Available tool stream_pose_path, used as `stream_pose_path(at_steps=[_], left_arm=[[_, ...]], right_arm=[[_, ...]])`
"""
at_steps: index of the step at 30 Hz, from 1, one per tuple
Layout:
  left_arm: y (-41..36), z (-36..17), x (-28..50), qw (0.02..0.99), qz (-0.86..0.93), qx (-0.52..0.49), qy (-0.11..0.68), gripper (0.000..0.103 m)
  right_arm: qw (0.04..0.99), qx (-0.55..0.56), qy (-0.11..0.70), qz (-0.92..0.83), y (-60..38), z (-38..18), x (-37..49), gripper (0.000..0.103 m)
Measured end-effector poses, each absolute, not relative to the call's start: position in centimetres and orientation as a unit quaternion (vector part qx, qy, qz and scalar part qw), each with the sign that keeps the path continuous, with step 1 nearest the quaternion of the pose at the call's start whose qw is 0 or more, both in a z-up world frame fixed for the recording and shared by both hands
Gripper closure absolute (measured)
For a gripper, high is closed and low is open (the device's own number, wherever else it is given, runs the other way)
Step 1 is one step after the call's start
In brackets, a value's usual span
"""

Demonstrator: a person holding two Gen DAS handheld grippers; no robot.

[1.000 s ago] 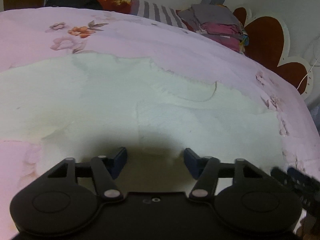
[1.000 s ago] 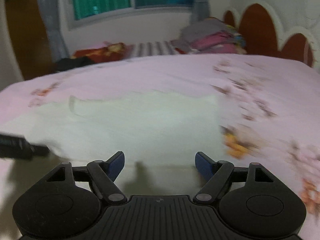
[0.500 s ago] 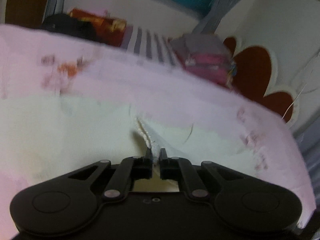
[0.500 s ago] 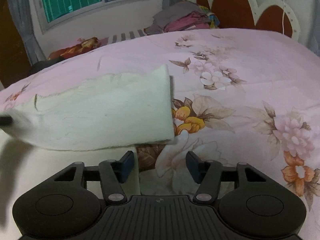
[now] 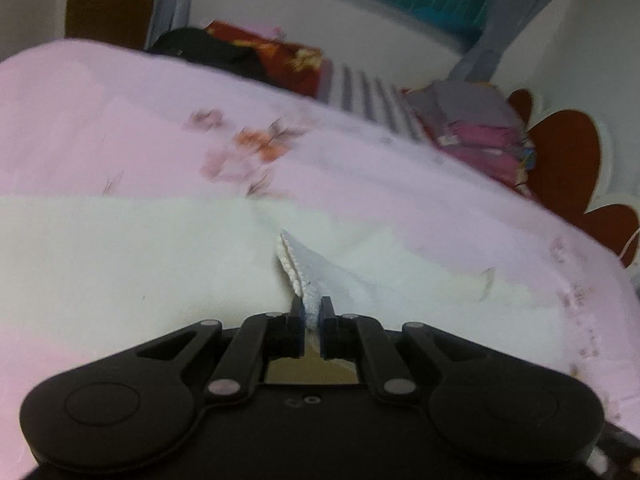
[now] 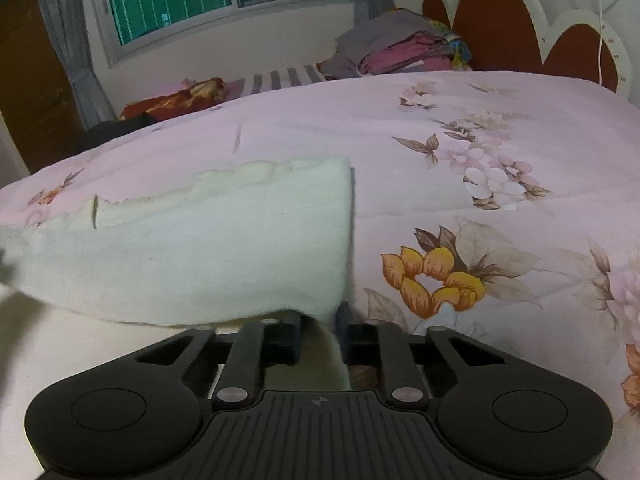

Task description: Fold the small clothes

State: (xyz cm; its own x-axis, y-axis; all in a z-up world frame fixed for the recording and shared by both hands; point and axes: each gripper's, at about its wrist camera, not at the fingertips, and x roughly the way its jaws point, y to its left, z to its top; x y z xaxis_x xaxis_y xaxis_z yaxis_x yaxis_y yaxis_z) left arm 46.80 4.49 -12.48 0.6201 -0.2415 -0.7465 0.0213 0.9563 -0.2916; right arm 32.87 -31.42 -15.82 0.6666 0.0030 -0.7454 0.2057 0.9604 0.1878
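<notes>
My left tongs (image 5: 311, 312) are pressed together on a pinch of the cream-white soft knitted cloth (image 5: 132, 264), its scalloped hem standing up in a ridge just beyond the tips. My right tongs (image 6: 319, 322) have just been closing and now pinch the near right corner of the same cloth (image 6: 192, 256), a strip of it hanging down between the jaws.

The pink quilted bedspread with printed flowers (image 6: 460, 128) fills both views, and the cloth lies on its near left part, one flap raised and sagging between my two grips. Far off by the brown scalloped headboard (image 6: 492, 28) sits a pile of grey and magenta folded clothes (image 6: 400, 48).

I judge the cloth light, limp and a little stretchy, with no stiffness of its own, so it will droop wherever it is unsupported and drag on the fuzzy bedspread. Corners and the hemmed edge are the places to take it, as a mid-panel pinch only bunches it; two corners held level should carry the fold over cleanly.

A second ago both pairs of tongs stood spread above the cloth, which lay flat. Half a second ago the left pair was already shut on the hem, while the right pair was partly spread, with the flap already raised.
</notes>
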Motion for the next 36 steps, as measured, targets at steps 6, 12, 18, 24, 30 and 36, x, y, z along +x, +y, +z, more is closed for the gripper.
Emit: stream_pose_path(at_steps=[6,12,18,24,30,36], left_arm=[[4.0,-14.5,46.5,0.893,-0.062,-0.074,0.440,0.087],[4.3,-11.2,44.0,0.924,-0.049,-0.046,0.376,0.068],[1.1,-12.4,44.9,0.914,-0.095,-0.002,0.394,0.068],[0.8,-14.5,46.1,0.906,-0.085,-0.003,0.415,0.068],[0.9,-14.7,46.2,0.904,-0.081,-0.004,0.419,0.064],[0.8,-13.5,45.8,0.896,-0.081,-0.003,0.437,0.056]], right_arm=[[0.897,0.131,0.417,-0.061,-31.8,-15.5,32.2,0.091],[0.907,0.134,0.394,-0.057,-32.8,-12.7,30.3,0.040],[0.907,0.157,0.388,-0.051,-34.2,-13.0,34.5,0.036],[0.892,0.179,0.411,-0.052,-34.9,-15.6,39.9,0.053],[0.900,0.122,0.414,-0.068,-34.2,-16.2,42.5,0.092],[0.905,0.098,0.405,-0.091,-33.8,-15.3,41.4,0.091]])
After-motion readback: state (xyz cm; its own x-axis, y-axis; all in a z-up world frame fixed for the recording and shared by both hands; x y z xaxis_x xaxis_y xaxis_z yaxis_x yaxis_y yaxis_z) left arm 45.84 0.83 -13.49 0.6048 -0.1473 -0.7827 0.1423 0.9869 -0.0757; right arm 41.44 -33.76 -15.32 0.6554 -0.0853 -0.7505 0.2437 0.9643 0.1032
